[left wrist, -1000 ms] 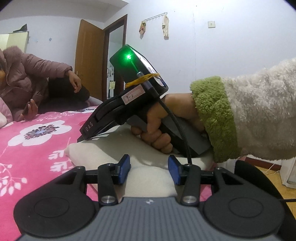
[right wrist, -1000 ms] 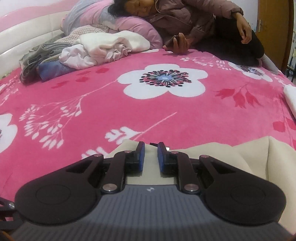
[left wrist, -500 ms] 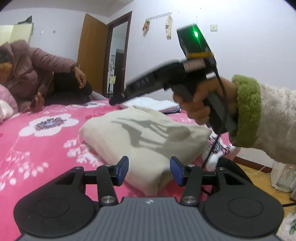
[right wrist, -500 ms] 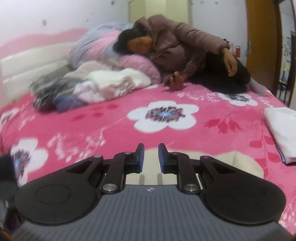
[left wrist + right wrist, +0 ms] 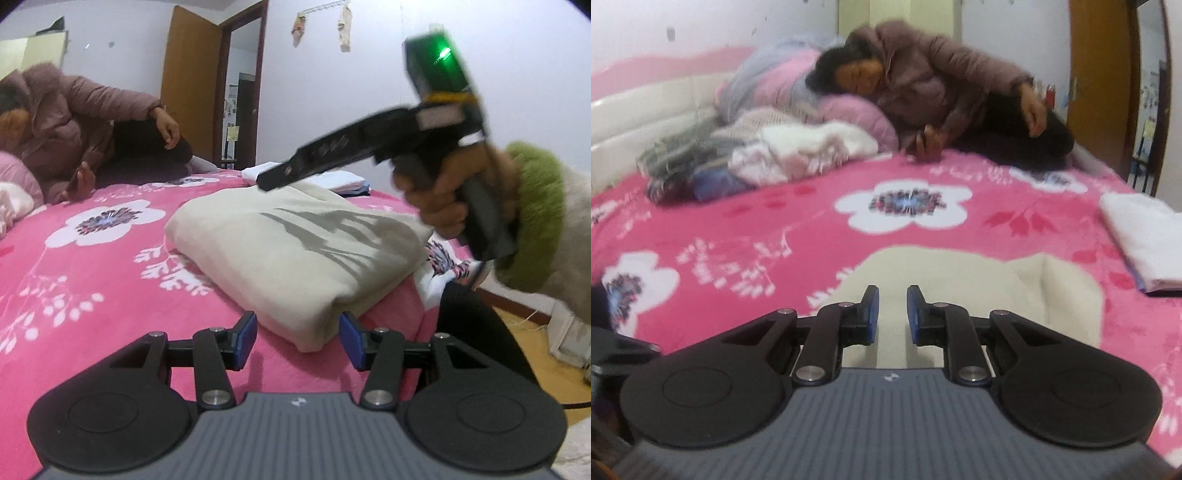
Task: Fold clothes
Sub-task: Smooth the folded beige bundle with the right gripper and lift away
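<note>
On pink floral bedspread (image 5: 92, 266) lies folded cream garment (image 5: 295, 251).

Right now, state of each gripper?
Left gripper: open, empty, at the folded cream fleece garment.
Right gripper: narrowly open, empty, above it.

Left black two-finger gripper with blue pads (image 5: 297, 339): jaws just been opening, part-way apart, nothing between pads, pointing slightly downward. Right black two-finger gripper with blue pads (image 5: 889, 311): jaws narrow gap, nothing pinched, raised, tilted down. Right hand (image 5: 448, 195) fisted around black handle; green-cuffed fluffy cream sleeve (image 5: 535, 218) at wrist.
</note>
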A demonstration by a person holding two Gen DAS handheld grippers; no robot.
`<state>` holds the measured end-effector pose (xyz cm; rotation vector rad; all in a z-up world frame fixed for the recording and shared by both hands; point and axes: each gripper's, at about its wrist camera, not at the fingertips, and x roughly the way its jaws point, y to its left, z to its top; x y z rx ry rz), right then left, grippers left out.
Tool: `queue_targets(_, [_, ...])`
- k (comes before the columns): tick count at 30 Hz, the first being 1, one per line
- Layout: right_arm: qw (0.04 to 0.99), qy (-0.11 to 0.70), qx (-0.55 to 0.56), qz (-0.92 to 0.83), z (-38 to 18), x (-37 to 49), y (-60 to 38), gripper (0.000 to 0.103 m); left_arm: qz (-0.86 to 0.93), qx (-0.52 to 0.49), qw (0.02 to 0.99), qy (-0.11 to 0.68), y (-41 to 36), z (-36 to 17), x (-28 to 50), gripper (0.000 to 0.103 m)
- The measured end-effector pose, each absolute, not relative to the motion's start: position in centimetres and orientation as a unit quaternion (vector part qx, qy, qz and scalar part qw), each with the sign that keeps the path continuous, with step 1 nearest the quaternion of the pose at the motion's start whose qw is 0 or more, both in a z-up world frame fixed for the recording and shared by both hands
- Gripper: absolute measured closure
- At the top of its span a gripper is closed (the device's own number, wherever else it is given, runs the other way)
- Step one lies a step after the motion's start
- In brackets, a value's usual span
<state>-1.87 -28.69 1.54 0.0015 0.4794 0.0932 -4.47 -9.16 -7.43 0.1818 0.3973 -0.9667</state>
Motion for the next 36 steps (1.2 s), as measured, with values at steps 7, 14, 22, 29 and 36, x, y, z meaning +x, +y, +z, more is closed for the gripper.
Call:
queue_targets(7, [0.962,0.271,0.009,0.015,-2.2,-3.3,-29.7,0.088,-0.395,0.104,0.892,0.191,-10.2,-7.7,-4.6,0.048])
queue_targets(14, [0.965,0.26,0.028,0.022,-3.6,-3.8,-30.6,0.089,-0.364,0.155,0.901,0.179,-10.7,-7.9,-5.9,0.049])
queue_targets(22, [0.97,0.241,0.011,0.034,-1.9,-5.3,-28.5,0.088,-0.35,0.149,0.904,0.197,-11.8,-8.4,-5.1,0.049])
queue_targets(29, [0.966,0.258,0.019,0.02,-4.3,-6.3,-29.5,0.09,-0.332,0.142,0.909,0.209,-10.7,-8.3,-5.3,0.049])
queue_targets(36, [0.971,0.241,-0.001,-0.01,-2.3,-7.7,-28.7,0.089,-0.383,0.113,0.887,0.233,-6.7,-7.5,-4.4,0.043])
